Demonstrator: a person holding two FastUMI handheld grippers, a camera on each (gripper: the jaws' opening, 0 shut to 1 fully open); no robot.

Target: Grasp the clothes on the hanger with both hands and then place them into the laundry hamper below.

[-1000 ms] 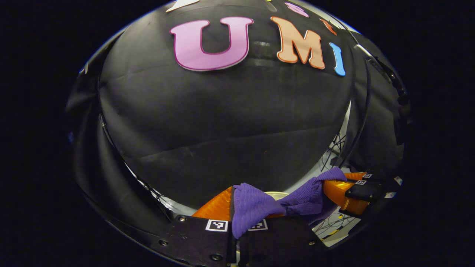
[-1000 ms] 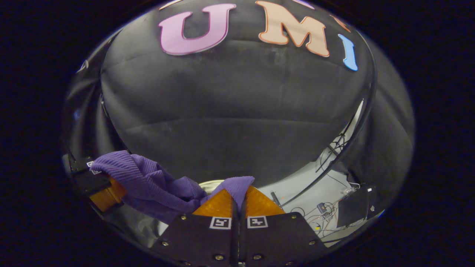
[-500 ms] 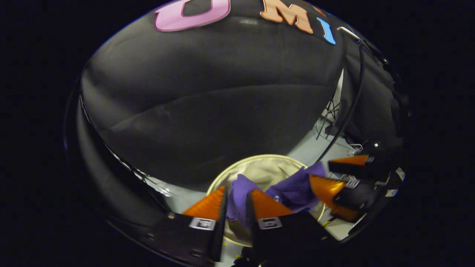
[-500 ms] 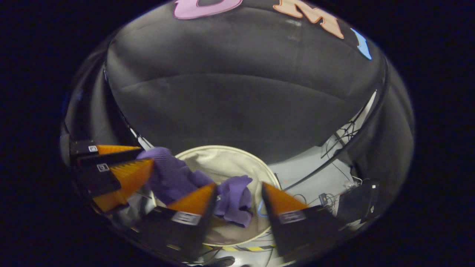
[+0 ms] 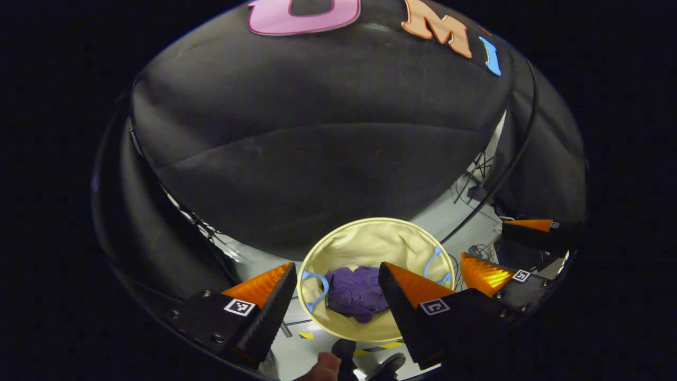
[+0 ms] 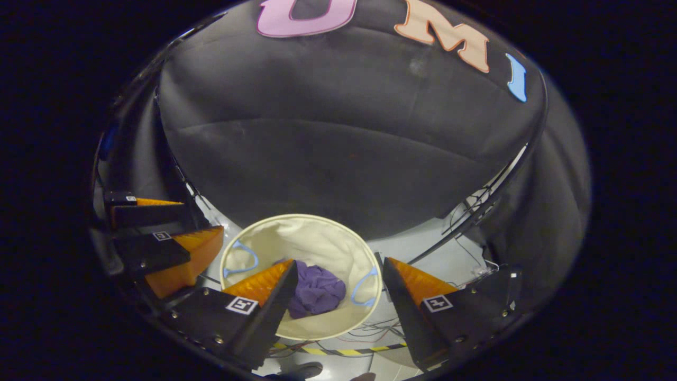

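A crumpled purple knit garment [image 5: 357,292] [image 6: 316,290] lies at the bottom of a round cream laundry hamper [image 5: 370,239] [image 6: 296,233] with blue handles. My left gripper [image 5: 337,283] hangs open above the hamper, nothing between its fingers. My right gripper [image 6: 338,278] is likewise open above the hamper and holds nothing. In the left gripper view the right gripper [image 5: 502,248] shows at the right edge, open. In the right gripper view the left gripper [image 6: 169,233] shows at the left edge, open.
The hamper stands on a grey floor [image 6: 423,248] with loose cables [image 6: 476,206] and a strip of yellow-black tape [image 6: 338,351]. The black cloth wall [image 5: 317,143] rises close behind it. A fingertip [image 5: 323,366] shows at the bottom edge of the left gripper view.
Both grippers were shut on the purple garment a second ago, then opened over the hamper. The garment has dropped into the hamper, and both grippers now stand wide open above it.
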